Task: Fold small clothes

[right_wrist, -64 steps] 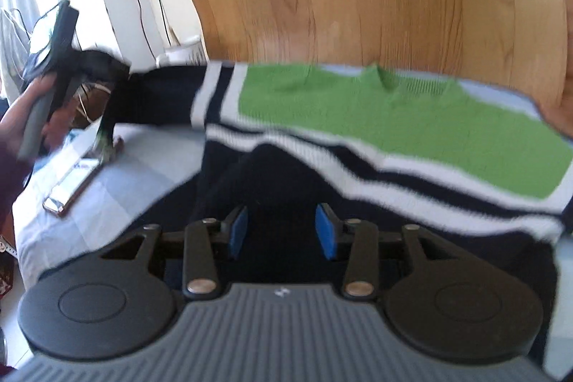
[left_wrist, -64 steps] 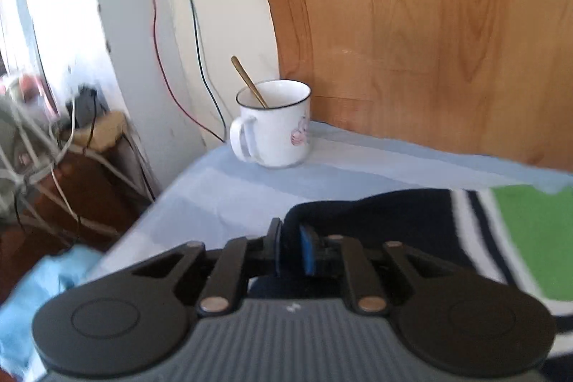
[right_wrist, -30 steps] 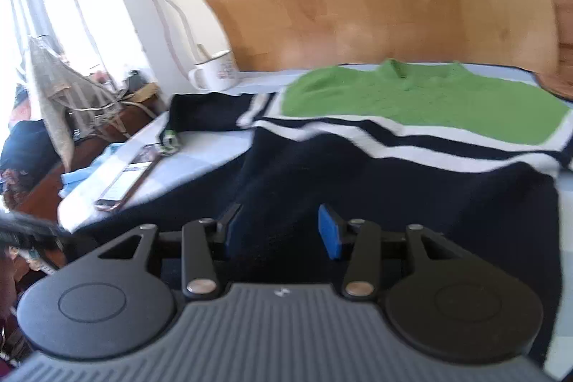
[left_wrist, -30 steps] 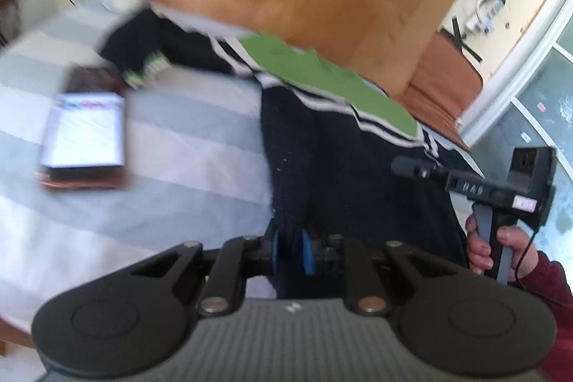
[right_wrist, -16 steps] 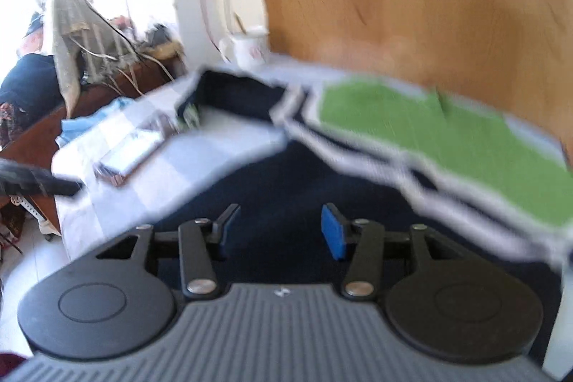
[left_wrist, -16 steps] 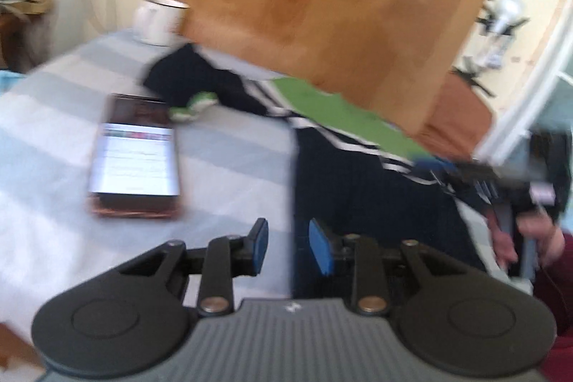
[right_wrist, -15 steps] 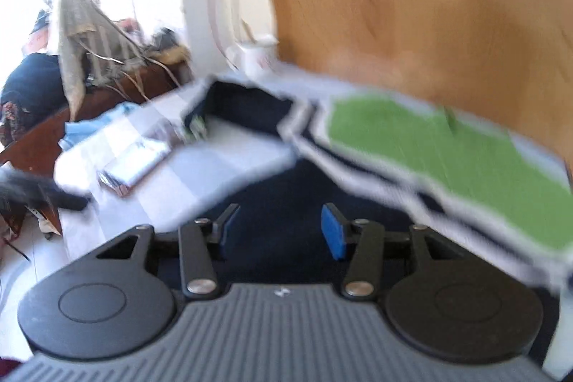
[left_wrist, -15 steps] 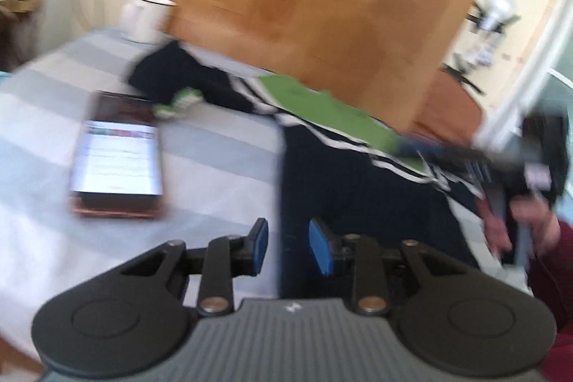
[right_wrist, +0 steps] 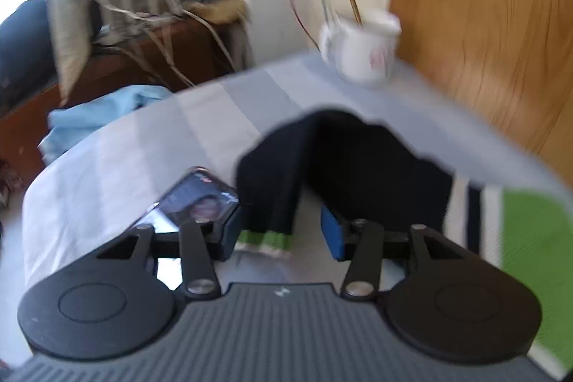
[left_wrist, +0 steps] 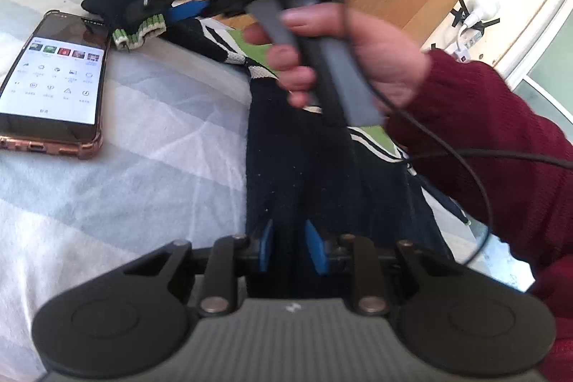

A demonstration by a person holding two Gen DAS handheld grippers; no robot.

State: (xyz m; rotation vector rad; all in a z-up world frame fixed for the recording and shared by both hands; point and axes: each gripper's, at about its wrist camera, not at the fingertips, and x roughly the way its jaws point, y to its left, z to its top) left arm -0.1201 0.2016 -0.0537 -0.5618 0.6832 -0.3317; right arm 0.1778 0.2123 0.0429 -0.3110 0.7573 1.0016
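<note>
A small navy sweater [left_wrist: 315, 167] with white stripes and a green chest panel lies flat on the striped bed sheet [left_wrist: 150, 167]. My left gripper [left_wrist: 289, 251] is open over the sweater's lower left hem, its blue pads on either side of the fabric edge. My right gripper [right_wrist: 278, 235] is open, its jaws wide on either side of the left sleeve's green-and-white cuff [right_wrist: 265, 240]. The navy sleeve [right_wrist: 343, 160] is bent on the sheet. In the left wrist view the right gripper [left_wrist: 179, 6] reaches over the cuff [left_wrist: 139, 31], held by a hand in a maroon sleeve.
A phone [left_wrist: 53, 81] with a lit screen lies on the sheet left of the sweater, next to the cuff; it also shows in the right wrist view [right_wrist: 193, 199]. A white mug [right_wrist: 361, 49] with a spoon stands by the wooden headboard [right_wrist: 483, 24]. The bed's left edge is close.
My right gripper has swung left from over the sweater's body to the left sleeve cuff. My left gripper let go of the fabric, opened, and now sits at the hem.
</note>
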